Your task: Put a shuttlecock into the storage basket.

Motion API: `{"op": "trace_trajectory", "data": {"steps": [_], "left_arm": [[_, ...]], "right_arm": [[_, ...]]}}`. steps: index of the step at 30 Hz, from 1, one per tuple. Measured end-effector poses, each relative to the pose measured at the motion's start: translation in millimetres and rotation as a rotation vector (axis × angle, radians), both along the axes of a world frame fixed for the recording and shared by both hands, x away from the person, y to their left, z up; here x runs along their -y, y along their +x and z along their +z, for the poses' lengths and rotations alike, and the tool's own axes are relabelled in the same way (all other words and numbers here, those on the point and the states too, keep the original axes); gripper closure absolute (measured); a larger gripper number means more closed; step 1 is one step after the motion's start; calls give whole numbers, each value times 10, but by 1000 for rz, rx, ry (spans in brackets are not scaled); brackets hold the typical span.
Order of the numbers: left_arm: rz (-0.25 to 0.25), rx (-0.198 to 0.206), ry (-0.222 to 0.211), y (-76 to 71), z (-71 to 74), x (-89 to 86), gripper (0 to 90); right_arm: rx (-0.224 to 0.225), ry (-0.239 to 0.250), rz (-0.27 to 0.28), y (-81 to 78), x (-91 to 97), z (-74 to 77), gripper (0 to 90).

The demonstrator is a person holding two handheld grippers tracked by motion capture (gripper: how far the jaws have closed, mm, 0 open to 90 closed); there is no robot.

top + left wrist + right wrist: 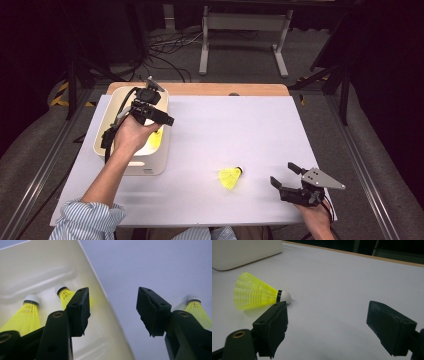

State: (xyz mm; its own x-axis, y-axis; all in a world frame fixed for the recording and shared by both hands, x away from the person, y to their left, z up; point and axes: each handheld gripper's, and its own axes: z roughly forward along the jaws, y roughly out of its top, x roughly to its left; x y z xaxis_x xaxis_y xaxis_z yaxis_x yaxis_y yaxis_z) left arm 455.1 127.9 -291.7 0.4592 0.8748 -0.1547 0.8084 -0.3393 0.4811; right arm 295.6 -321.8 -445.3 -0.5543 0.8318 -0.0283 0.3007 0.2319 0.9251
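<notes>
Jaws, left gripper (167,120): spread wide apart with nothing between them; in the left gripper view one jaw hangs over the inside of the tub and the other over the bare table beyond its wall.
Jaws, right gripper (284,176): also wide apart and empty, held low near the table's front right corner, pointing toward the loose shuttlecock.
Left hand (131,134): wrapped round its gripper above the tub; a striped sleeve (87,220) shows at the front edge.
Right hand (315,216): comes in at the front right corner, under the grey three-cornered plate (322,178).
Tub (160,155): cream, rounded, sitting near the table's left edge toward the back.
Shuttlecocks in tub: two yellow ones with white caps lie on its floor in the left gripper view, one (28,313) at the far left, the other (65,293) partly behind the jaw.
Loose shuttlecock (230,177): yellow skirt, white cap, black band; on its side on the table toward the front edge, right of the tub and left of the right gripper, apart from both. In the right gripper view (257,293) it lies just beyond the left-hand jaw, cap toward the middle.
Table (240,125): covered by a white sheet, a wooden strip showing along the back edge.
</notes>
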Motion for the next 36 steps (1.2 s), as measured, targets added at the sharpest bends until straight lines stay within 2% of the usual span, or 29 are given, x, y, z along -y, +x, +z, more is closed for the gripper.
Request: {"op": "trace_trajectory", "data": {"steps": [15,21,36], "left_arm": [[-37,0,0,-29,0,134,446],[-40,11,5,-46,9,162,439],[-77,14,11,-87,7,277,438]], "right_arm": [[-8,25,-8,5,8,7,180],[-16,39,-14,6,17,11,181],[-28,47,-21,15,23,16,180]]}}
